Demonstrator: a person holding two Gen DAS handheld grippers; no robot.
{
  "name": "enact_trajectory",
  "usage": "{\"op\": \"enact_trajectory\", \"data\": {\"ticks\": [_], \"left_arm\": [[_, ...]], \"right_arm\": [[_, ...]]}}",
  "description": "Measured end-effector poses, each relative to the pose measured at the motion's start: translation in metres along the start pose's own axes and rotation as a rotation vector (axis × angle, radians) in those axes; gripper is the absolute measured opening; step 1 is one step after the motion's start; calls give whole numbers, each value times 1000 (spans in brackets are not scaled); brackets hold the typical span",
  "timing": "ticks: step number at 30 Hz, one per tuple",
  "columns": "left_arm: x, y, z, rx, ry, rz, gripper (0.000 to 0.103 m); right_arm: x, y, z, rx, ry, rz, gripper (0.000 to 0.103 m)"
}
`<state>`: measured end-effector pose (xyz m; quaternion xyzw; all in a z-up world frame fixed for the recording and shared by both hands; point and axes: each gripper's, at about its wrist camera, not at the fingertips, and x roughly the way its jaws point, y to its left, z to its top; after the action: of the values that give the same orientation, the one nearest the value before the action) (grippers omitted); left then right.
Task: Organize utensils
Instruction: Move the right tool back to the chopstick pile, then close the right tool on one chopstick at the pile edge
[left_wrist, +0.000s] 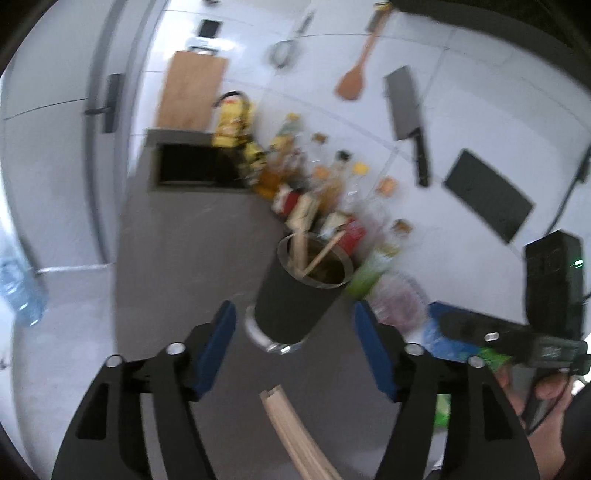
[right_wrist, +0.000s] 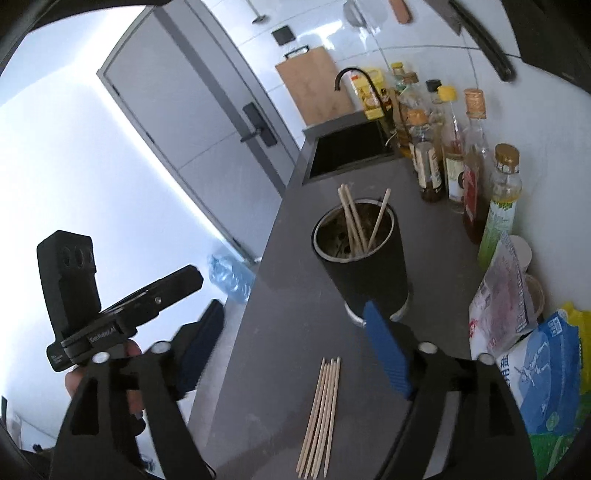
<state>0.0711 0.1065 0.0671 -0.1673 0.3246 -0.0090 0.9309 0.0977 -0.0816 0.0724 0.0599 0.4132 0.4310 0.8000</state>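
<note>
On the counter (right_wrist: 295, 258), chopsticks (right_wrist: 320, 413) lie before the holder (right_wrist: 365, 273).

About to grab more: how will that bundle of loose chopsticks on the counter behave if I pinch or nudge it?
The chopsticks look thin, stiff and light. Lying loose side by side on the smooth counter, they will probably roll or fan apart when nudged, and some may slip from a pinch.

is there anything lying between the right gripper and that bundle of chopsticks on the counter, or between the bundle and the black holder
Nothing visible blocks either path. The right gripper is open above bare grey counter, with the loose chopsticks just below it. The black holder stands beyond on clear counter; bottles and bags stay off to the right.
</note>
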Motion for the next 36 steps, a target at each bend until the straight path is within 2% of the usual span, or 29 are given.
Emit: {"op": "enact_trajectory", "data": {"ticks": [2, 4, 6, 9, 14, 17, 21, 23, 29, 33, 36], "left_arm": [[-1, 4, -7, -19, 42, 24, 76], [1, 8, -16, -36, 107, 11, 79], [3, 11, -28, -26, 165, 27, 79], [6, 12, -46, 11, 211, 66, 79], [23, 15, -72, 47, 308, 58, 79], [29, 16, -84, 51, 337, 35, 79], [42, 17, -99, 87, 415, 9, 79], [46, 19, -104, 84, 436, 2, 79], [65, 25, -121, 80, 511, -29, 79], [74, 30, -128, 63, 541, -44, 79], [78, 31, -132, 56, 549, -57, 79]], "right_arm": [[2, 2, -2, -6, 22, 5, 89], [7, 3, -5, -13, 63, 5, 90], [15, 3, -10, -35, 100, -15, 92], [31, -2, -20, -44, 160, -54, 93], [64, -12, -41, -6, 279, -36, 93], [89, -20, -56, 15, 362, -72, 91], [118, -40, -74, 91, 457, -75, 64], [130, -46, -83, 111, 502, -89, 56], [160, -41, -104, 46, 624, -139, 25], [172, -39, -110, 23, 667, -191, 14], [179, -37, -108, 9, 689, -200, 14]]}}
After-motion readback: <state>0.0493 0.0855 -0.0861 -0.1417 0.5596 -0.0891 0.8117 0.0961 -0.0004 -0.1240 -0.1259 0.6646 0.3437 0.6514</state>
